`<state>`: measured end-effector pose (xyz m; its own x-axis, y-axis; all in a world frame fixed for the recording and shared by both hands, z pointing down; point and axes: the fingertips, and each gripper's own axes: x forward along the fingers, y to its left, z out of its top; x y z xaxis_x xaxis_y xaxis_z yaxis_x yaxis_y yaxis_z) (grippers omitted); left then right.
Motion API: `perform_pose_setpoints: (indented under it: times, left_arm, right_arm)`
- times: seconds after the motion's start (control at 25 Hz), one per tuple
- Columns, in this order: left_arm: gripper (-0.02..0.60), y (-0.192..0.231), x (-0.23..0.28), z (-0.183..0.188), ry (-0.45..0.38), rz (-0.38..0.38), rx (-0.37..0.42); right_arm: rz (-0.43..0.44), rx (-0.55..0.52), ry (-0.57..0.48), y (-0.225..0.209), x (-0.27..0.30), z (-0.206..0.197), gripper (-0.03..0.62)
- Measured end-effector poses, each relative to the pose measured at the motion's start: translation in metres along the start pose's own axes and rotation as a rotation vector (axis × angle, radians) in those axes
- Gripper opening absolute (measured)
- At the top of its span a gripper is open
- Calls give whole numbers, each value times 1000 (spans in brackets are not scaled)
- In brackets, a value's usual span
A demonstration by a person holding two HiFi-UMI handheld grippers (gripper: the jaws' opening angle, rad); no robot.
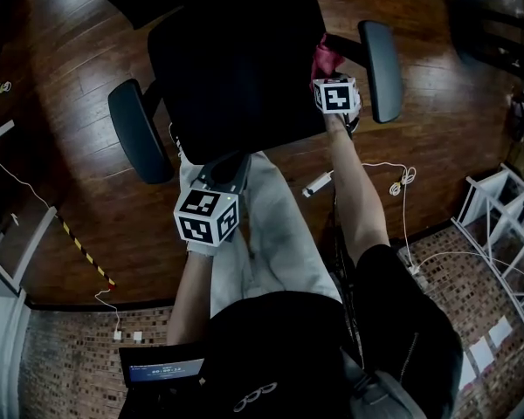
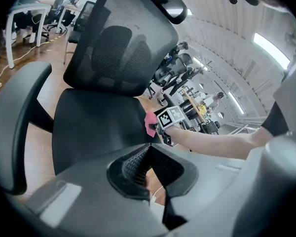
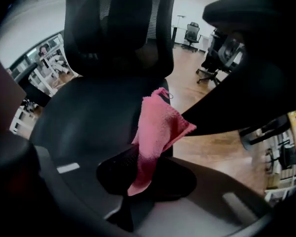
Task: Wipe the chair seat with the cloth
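A black office chair stands in front of me, its seat [image 1: 236, 59] [image 2: 96, 127] [image 3: 89, 117] dark and bare. My right gripper [image 1: 325, 70] [image 3: 140, 174] is at the seat's right edge, shut on a pink cloth [image 1: 325, 58] [image 3: 158, 127] [image 2: 150, 124]. The cloth stands up from the jaws, with one end trailing back between them. My left gripper [image 1: 230, 166] [image 2: 147, 154] hovers just off the seat's front edge, its jaws shut with nothing in them.
The chair's armrests [image 1: 140, 129] [image 1: 380, 55] flank the seat and the mesh backrest [image 2: 121, 38] rises behind it. White cables and an adapter [image 1: 317, 183] lie on the wooden floor. A white rack [image 1: 498, 225] stands at the right, and other chairs [image 2: 175, 73] stand in the background.
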<state>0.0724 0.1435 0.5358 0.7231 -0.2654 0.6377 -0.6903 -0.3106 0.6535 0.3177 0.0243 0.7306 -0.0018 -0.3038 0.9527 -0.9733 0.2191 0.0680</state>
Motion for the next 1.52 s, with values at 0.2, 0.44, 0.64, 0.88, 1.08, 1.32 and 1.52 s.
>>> perform_pose_setpoints:
  times: [0.2,0.44,0.64,0.88,1.08,1.32,1.52]
  left_arm:
    - [-6,-7,6,-6,3,-24,15]
    - [-6,10,-21,-21,9,-19,29]
    - [-6,36,-57,-32,0,-3,17]
    - [-6,67,-92,-47,-18,11,2]
    - [-6,84,-109,-63,-12,17,-16]
    - [-6,90,-112,-66,-10,31,-23]
    - [-6,75,-98,-63,-21,47,-39]
  right_arm:
    - [-158,-40,-49,-21,-11,-4,65]
    - [-59,-39,-5,27,10,-13,66]
    - [55,-72,40,113,29,-16,66]
    - [181,-229,50,245,26,-7,64]
    - [285,-308,-17,346,3,12,66]
    - [580,-210,-92,417,-27,20,65]
    - [708,-162,-46,418,-32,-5,66]
